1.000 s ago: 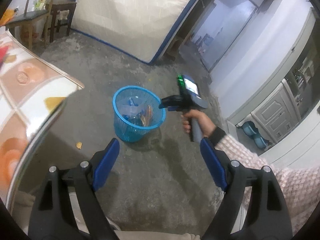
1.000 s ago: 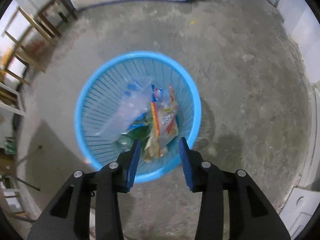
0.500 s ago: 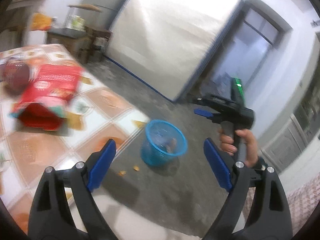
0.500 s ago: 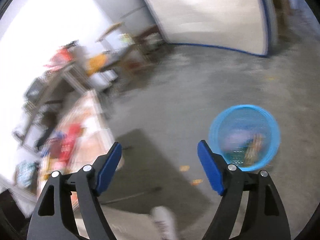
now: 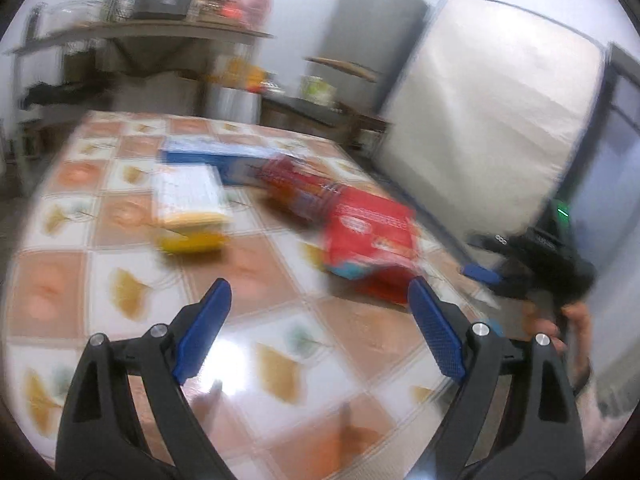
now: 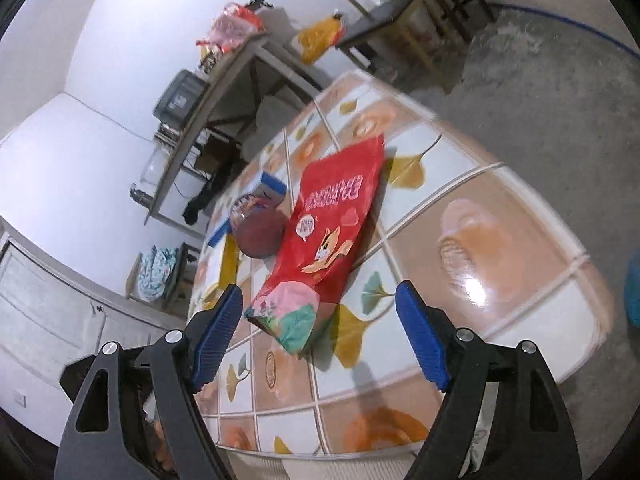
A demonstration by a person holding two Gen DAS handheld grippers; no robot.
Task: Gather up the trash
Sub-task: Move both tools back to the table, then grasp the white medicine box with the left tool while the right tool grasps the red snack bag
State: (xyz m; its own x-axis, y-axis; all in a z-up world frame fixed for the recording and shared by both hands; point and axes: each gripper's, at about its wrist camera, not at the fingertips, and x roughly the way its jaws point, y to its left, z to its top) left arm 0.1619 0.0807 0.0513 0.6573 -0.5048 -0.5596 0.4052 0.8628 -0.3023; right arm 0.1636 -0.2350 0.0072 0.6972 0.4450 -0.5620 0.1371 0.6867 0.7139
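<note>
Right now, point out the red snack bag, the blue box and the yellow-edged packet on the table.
red snack bag (image 6: 336, 216), right wrist view, on its printed front face.
blue box (image 5: 216, 154), left wrist view, on its long top face.
yellow-edged packet (image 5: 188, 196), left wrist view, on its pale top.

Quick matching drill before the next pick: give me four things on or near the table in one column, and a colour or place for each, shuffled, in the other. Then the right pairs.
Things:
1. snack bag
2. flat box
3. basket
4. round jar

Descriptions:
A. blue, on the floor past the table edge, at the right rim of the right wrist view
B. red with a cartoon fox, lying nearest the right gripper
C. dark reddish end, against the bag's far side
D. blue and white, beyond the jar

Pairs: 1-B, 2-D, 3-A, 4-C
</note>
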